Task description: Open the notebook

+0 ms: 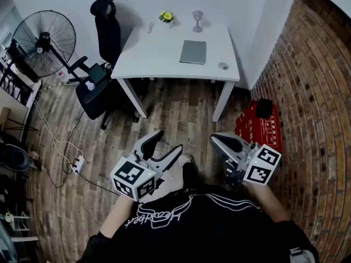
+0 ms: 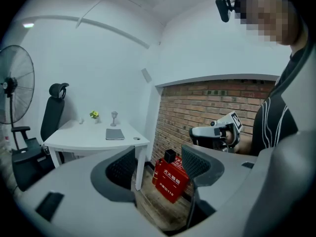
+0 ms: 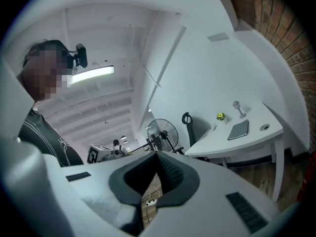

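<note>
A wood-plank floor [image 1: 181, 106] runs between white walls and a red-brick wall [image 1: 315, 92] at 3 o'clock in the head view. A white rectangular table [image 1: 156, 56] stands at 12 o'clock, well away from the person. The grey closed notebook [image 1: 193, 52] lies flat on the table's right half, its cover down. Beyond it, along the table's far edge, stand a clear stemmed glass [image 1: 197, 21] at about 12 o'clock from the notebook and a small pot of yellow flowers [image 1: 166, 16] at 11 o'clock from it. A small round grey object [image 1: 223, 66] sits near the table's front right corner, at 4 o'clock from the notebook.

A black high-backed office chair [image 1: 104, 43] stands at the table's left end, and a black pedestal fan [image 1: 44, 35] at 10 o'clock. A red box with white lettering [image 1: 259, 127] rests on the floor by the brick wall at 2 o'clock. A white power strip [image 1: 77, 163] lies on the floor at 9 o'clock.

The left gripper [image 1: 169, 140] is released: its jaws stand wide apart with only floor and the red box between them. The right gripper [image 1: 215, 140] is clenched, its jaw tips meeting on nothing. Both are held low in front of the person's black shirt, at 6 o'clock, well apart from the table and the notebook.
</note>
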Available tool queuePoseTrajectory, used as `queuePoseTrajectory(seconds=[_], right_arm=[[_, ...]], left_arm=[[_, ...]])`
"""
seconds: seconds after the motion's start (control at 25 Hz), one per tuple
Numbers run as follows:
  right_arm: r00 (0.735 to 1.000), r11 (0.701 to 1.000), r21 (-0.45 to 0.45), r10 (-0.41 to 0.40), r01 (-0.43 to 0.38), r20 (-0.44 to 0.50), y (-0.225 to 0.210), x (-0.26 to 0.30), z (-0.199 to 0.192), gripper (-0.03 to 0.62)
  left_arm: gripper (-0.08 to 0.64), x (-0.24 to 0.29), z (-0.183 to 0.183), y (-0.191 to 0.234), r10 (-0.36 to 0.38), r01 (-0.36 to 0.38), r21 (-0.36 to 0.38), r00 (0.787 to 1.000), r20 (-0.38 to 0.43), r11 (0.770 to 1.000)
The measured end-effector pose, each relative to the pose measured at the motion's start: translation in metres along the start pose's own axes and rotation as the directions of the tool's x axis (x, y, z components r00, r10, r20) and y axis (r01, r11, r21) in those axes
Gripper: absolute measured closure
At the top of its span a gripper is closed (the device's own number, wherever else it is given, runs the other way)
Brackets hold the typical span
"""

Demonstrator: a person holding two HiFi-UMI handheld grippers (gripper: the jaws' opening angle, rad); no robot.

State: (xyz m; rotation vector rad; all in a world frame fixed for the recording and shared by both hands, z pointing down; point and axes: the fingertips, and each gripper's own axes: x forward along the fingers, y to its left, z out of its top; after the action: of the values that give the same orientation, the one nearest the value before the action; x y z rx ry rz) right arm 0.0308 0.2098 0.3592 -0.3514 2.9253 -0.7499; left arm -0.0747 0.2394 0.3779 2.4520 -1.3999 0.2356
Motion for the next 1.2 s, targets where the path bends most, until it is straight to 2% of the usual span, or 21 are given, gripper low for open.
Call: queuePoseTrajectory(seconds=[0.36, 0.52, 0.68, 0.88, 1.2], right_arm=[[1.0, 0.998, 0.058, -0.003, 0.004, -0.013, -0.139, 0.089, 0.052, 0.592], [1.0, 0.999, 0.043, -0.014, 0.014, -0.016, -0.195, 0.115, 0.083, 0.592], [1.0, 0.999, 0.046, -0.015, 0.016, -0.014, -0.235, 0.127, 0.102, 0.592], [0.999, 0.999, 0.035, -0.036, 0.037, -0.019, -0.265, 0.132, 0.111, 0.592], [0.99, 0.989, 0.023, -0.144, 0.144, 0.003, -0.314, 0.122, 0.129, 0.592]], left_arm=[[0.262, 0.101, 0.036, 0.112, 0.022, -0.024, -0.014, 0.995, -0.093, 1.0], [0.262, 0.153, 0.065, 0.148, 0.016, -0.013, 0.025, 0.992, -0.123, 1.0], [0.262, 0.192, 0.089, 0.169, 0.019, -0.011, 0.061, 0.991, -0.132, 0.998], [0.262, 0.228, 0.095, 0.18, 0.002, 0.014, 0.093, 0.986, -0.168, 0.996], [0.262, 0.293, 0.093, 0.195, -0.053, 0.091, 0.164, 0.973, -0.223, 0.982]])
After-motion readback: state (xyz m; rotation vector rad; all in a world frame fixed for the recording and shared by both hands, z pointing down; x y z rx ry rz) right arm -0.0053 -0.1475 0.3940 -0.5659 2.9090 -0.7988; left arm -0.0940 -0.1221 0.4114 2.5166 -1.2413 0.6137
